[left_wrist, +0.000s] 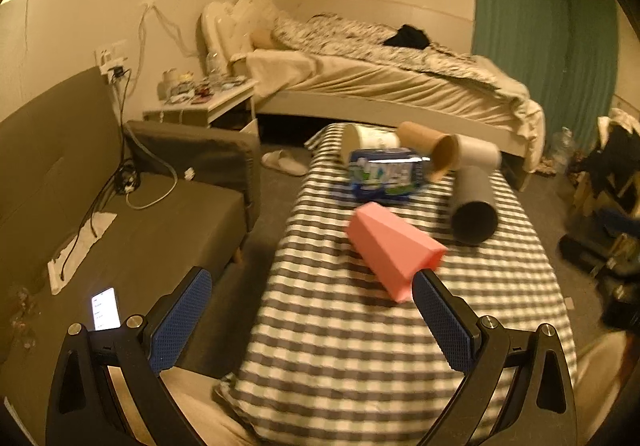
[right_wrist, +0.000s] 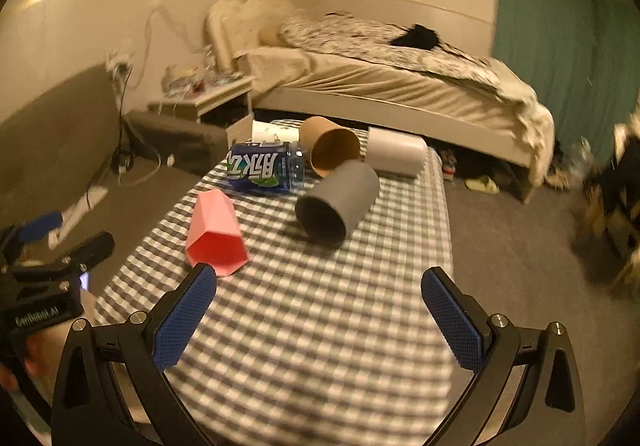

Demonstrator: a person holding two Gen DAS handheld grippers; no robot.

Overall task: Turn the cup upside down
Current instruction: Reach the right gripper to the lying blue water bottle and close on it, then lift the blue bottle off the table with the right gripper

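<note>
Both my tongs, left (left_wrist: 312,304) and right (right_wrist: 318,302), gape empty. The pink cup (right_wrist: 214,234) lies sideways on the checked cloth (right_wrist: 320,346); probably light, stiff, slick plastic, so I'd pinch across its flat sides near the rim.

Your pink cup (left_wrist: 394,250) has its near end hidden behind the left gripper's (left_wrist: 312,298) right finger (left_wrist: 444,320) in the left wrist view. The white paper cup (right_wrist: 274,132) sits mostly behind the blue bottle (right_wrist: 262,168) and brown cup (right_wrist: 332,150) in the right wrist view. Your hand (right_wrist: 32,356) is cut off at that frame's left edge. The clutter on the nightstand (left_wrist: 212,102) is too small to identify, and the room's right side (right_wrist: 608,182) blurs into indistinct shapes. The table (left_wrist: 360,326) runs under both grippers, its near edge unseen.
</note>
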